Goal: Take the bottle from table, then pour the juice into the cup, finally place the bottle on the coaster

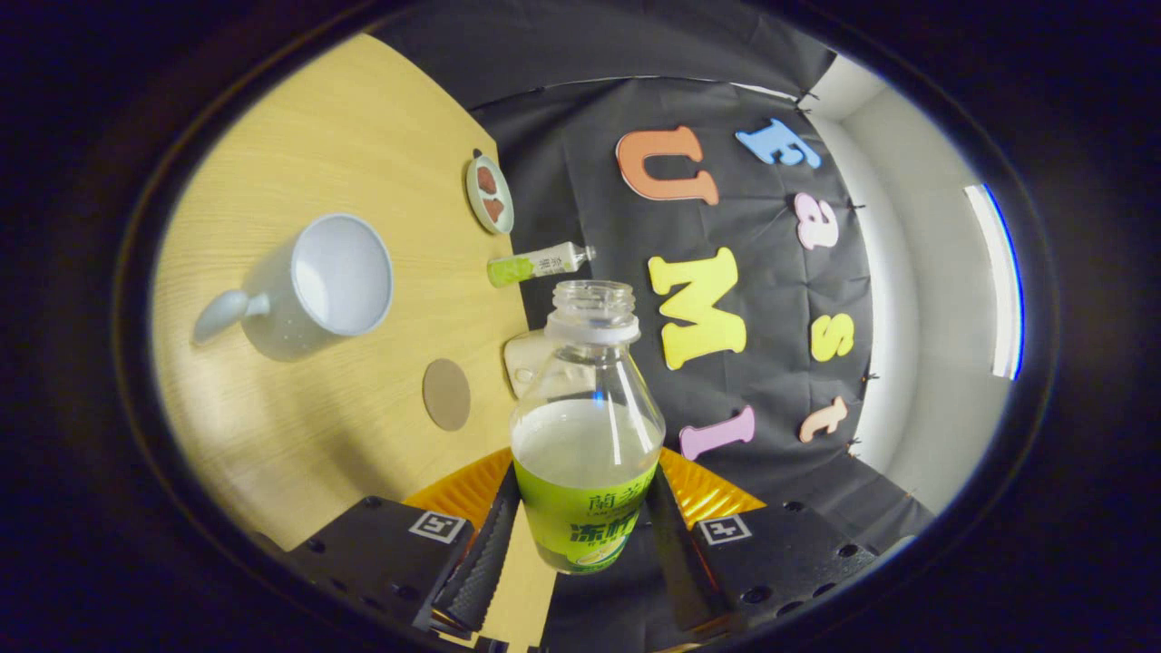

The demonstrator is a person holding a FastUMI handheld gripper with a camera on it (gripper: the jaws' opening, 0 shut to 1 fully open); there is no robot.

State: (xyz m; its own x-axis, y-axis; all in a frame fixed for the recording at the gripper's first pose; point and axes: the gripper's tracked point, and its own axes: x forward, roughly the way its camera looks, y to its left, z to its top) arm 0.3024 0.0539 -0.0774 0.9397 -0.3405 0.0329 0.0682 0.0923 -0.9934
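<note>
Both jaws (pixel 580 553) press on the bottle (pixel 587 426), lifted and capless, half full of juice. Its green label is partly hidden and too bent to read. Beyond lie the coaster (pixel 446 394) and white cup (pixel 308 286) on the surface (pixel 345 154).

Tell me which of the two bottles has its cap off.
The clear plastic bottle with the green label, clamped between the gripper fingers, shows an open neck. The smaller green-and-white bottle beyond it on the wooden table is capped.
</note>
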